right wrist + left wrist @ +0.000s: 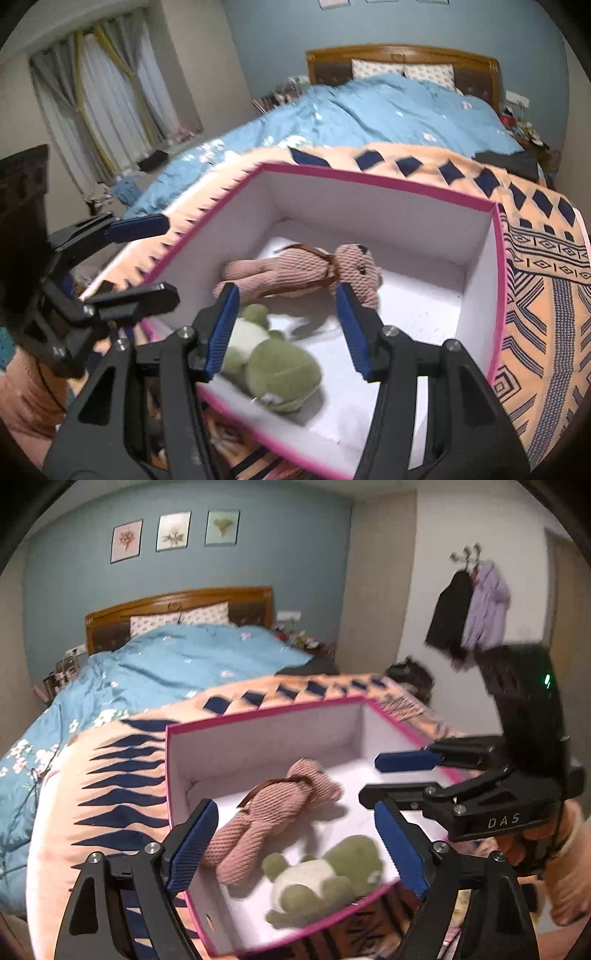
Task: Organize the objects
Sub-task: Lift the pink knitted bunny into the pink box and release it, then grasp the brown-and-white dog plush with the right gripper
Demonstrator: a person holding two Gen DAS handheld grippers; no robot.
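A pink-rimmed white box (258, 716) (369, 184) sits on an orange patterned blanket at the foot of the bed. Inside lie a pink knitted teddy bear (273, 808) (295, 271) and a green and white plush frog (325, 878) (273, 365). My left gripper (295, 849) is open and empty, above the box's near edge. My right gripper (288, 328) is open and empty, above the frog and the bear. Each gripper shows in the other's view: the right (373, 779), the left (170, 258).
The orange blanket (110, 775) (535, 258) covers the bed's foot; a blue floral duvet (166, 664) (388, 107) lies beyond, up to a wooden headboard. Clothes (469, 609) hang on the right wall. Curtains (110, 92) are at left. Cluttered nightstands flank the bed.
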